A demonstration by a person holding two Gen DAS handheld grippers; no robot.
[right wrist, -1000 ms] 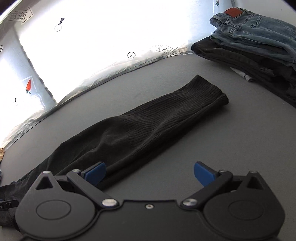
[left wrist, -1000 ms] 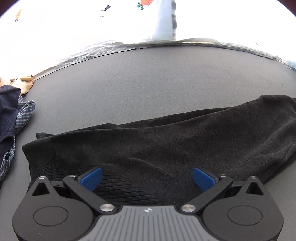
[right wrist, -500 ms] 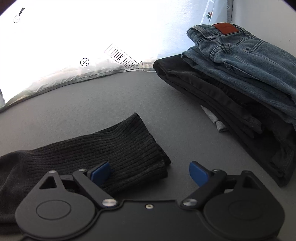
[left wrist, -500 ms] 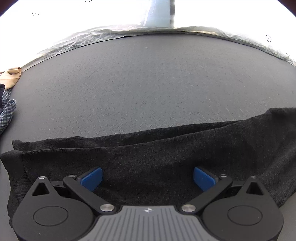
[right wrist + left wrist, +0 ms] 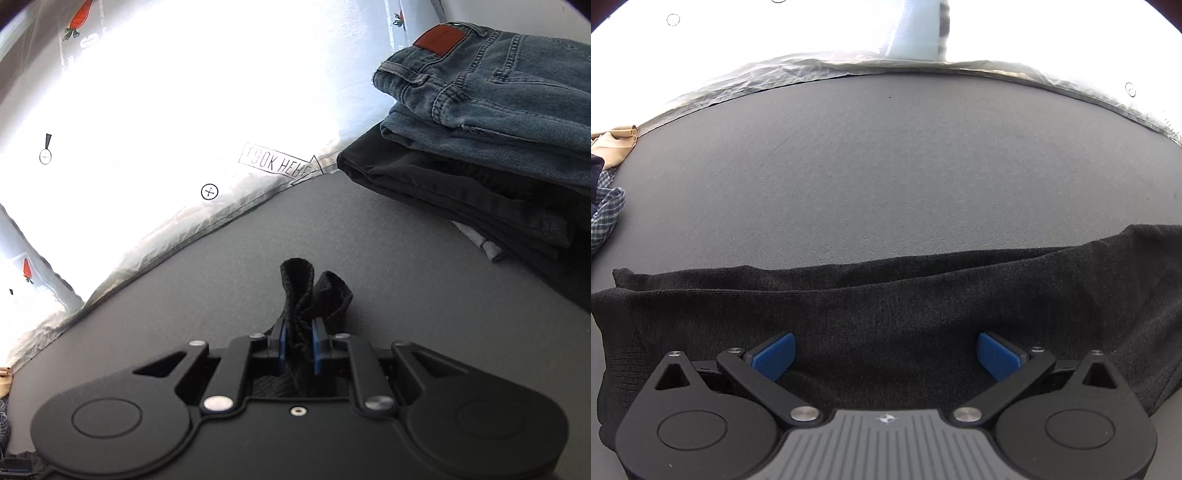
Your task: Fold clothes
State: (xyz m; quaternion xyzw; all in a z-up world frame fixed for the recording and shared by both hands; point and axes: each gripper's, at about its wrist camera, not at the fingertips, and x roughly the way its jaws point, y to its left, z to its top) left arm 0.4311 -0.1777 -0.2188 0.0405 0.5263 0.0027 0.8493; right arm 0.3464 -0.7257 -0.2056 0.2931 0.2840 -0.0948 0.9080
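A dark charcoal knit garment [image 5: 886, 306] lies stretched left to right across the grey table [image 5: 886, 166] in the left wrist view. My left gripper [image 5: 885, 354] is open just above its near part, blue pads [image 5: 774, 355] wide apart and empty. In the right wrist view my right gripper [image 5: 299, 341] is shut on the garment's ribbed cuff end [image 5: 314, 291], which bunches up between the pads and sticks out past the fingertips, lifted off the table [image 5: 369, 266].
A stack of folded clothes stands at the right: blue jeans [image 5: 498, 92] on dark trousers [image 5: 461, 195]. A heap with a checked shirt [image 5: 604, 218] and beige cloth [image 5: 613, 144] lies at the table's left edge. A bright printed sheet [image 5: 184, 129] lies behind the table.
My right gripper has slid along to the garment's cuff end and shut on it, lifting it. My left gripper has stayed open over the garment's other part and barely moved.
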